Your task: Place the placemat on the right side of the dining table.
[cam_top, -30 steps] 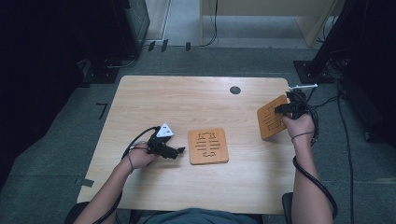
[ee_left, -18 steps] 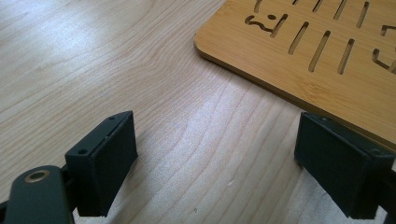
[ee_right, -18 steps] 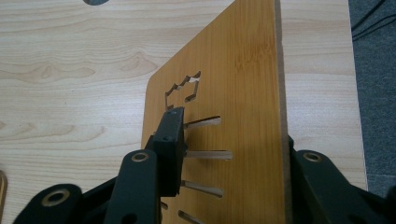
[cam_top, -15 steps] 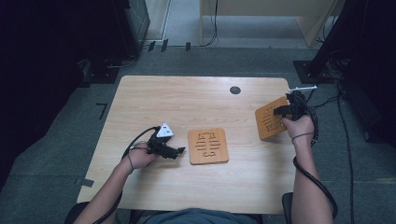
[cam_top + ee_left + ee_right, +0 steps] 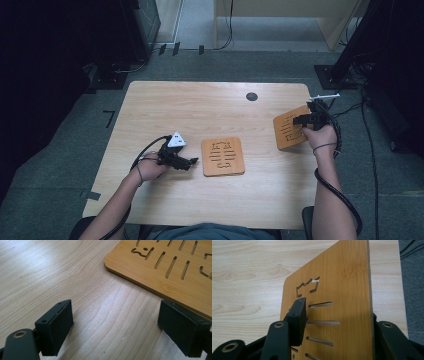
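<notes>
The wooden trivet (image 5: 289,131) held by the right gripper (image 5: 306,120) is at the desk's (image 5: 200,107) right edge, roughly midway along it, tilted up off the surface. In the right gripper view this trivet (image 5: 342,290) stands on edge between the two black jaws, one jaw pressed against its slotted face and the other behind its back, so the tool is closed down to the board's thickness and has a firm hold of it; a crown-shaped cut-out and a row of slots show on the face. A second trivet (image 5: 223,156) of the same kind lies flat near the middle of the desk, a little toward the person's edge. The left gripper (image 5: 187,162) rests low on the desk just beside that flat trivet's left side, with a grey three-cornered plate on top. In the left gripper view its jaws stand wide apart with only bare desk between them, and the flat trivet's (image 5: 170,270) corner lies ahead, close to one jaw.
</notes>
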Action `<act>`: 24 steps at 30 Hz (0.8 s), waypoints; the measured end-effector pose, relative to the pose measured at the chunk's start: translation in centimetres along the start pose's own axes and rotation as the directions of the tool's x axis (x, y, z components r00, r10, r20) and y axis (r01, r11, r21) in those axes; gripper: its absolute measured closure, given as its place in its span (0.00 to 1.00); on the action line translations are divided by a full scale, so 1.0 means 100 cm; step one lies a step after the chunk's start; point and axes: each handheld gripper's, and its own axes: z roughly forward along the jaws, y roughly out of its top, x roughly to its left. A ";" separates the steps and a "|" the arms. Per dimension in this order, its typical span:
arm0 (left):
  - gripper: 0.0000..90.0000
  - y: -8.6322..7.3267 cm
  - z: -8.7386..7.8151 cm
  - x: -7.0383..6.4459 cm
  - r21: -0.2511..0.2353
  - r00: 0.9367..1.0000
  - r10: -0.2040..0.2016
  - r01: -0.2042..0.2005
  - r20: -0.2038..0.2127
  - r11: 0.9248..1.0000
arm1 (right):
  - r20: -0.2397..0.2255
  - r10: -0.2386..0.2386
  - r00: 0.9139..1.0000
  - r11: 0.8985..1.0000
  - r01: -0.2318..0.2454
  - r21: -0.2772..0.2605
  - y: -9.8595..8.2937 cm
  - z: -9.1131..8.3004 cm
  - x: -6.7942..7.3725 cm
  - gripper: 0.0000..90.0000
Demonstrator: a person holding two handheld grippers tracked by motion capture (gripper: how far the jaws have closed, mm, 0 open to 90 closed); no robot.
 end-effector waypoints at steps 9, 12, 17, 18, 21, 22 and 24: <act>0.13 0.000 0.000 0.000 0.001 1.000 0.002 -0.002 -0.001 1.000 | -0.013 0.010 1.000 1.000 -0.010 0.012 -0.002 0.005 -0.004 0.53; 0.13 0.000 0.000 0.000 0.001 1.000 0.003 -0.003 -0.001 1.000 | -0.016 0.013 1.000 1.000 -0.012 0.015 -0.003 0.007 -0.006 0.50; 0.13 0.000 0.000 0.000 0.001 1.000 0.001 -0.001 0.000 1.000 | -0.025 0.014 1.000 1.000 -0.013 0.022 -0.004 0.011 -0.006 0.47; 0.13 0.000 0.000 0.000 0.001 1.000 0.001 -0.001 -0.001 1.000 | -0.025 0.011 1.000 1.000 -0.010 0.022 -0.004 0.011 -0.006 0.47; 0.13 0.000 0.000 0.000 0.001 1.000 0.002 -0.002 -0.002 1.000 | -0.025 0.003 1.000 1.000 -0.003 0.021 -0.005 0.013 -0.006 0.45; 0.13 0.000 0.000 0.000 0.001 1.000 0.002 -0.002 -0.002 1.000 | -0.024 0.009 1.000 1.000 -0.008 0.023 -0.005 0.013 -0.007 0.44; 0.13 0.000 0.000 0.000 0.001 1.000 0.002 -0.002 -0.002 1.000 | -0.026 0.017 1.000 1.000 -0.016 0.025 -0.006 0.015 -0.008 0.42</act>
